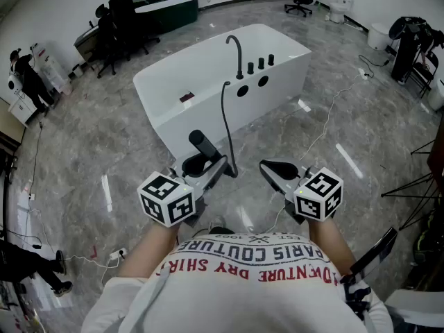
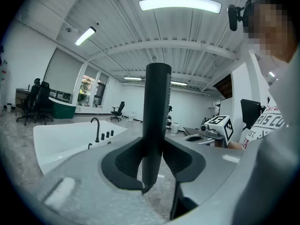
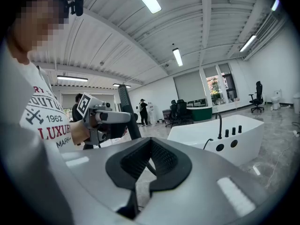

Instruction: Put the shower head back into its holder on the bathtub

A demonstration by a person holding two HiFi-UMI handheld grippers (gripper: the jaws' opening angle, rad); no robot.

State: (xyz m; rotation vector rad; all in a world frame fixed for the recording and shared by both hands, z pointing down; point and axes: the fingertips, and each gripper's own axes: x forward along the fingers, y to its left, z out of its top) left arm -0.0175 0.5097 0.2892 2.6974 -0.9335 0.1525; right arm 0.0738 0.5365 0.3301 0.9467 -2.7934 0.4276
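The black shower head (image 1: 201,144) stands upright between the jaws of my left gripper (image 1: 208,164), which is shut on its handle (image 2: 156,111). Its black hose (image 1: 225,116) runs up to the rim of the white bathtub (image 1: 208,68), ahead of me on the floor. Two round dark openings (image 1: 242,91) sit on that rim beside a curved black faucet (image 1: 236,50) and three knobs. My right gripper (image 1: 272,168) is held level next to the left one, shut with nothing in it. From the right gripper view (image 3: 149,161), the left gripper (image 3: 101,118) and the bathtub (image 3: 220,135) both show.
Grey marble floor surrounds the tub, with white cables (image 1: 326,116) trailing across it on the right. Office chairs (image 1: 121,19) and a desk stand behind the tub. Black stands (image 1: 413,44) are at the far right. A person (image 1: 24,75) stands at the left wall.
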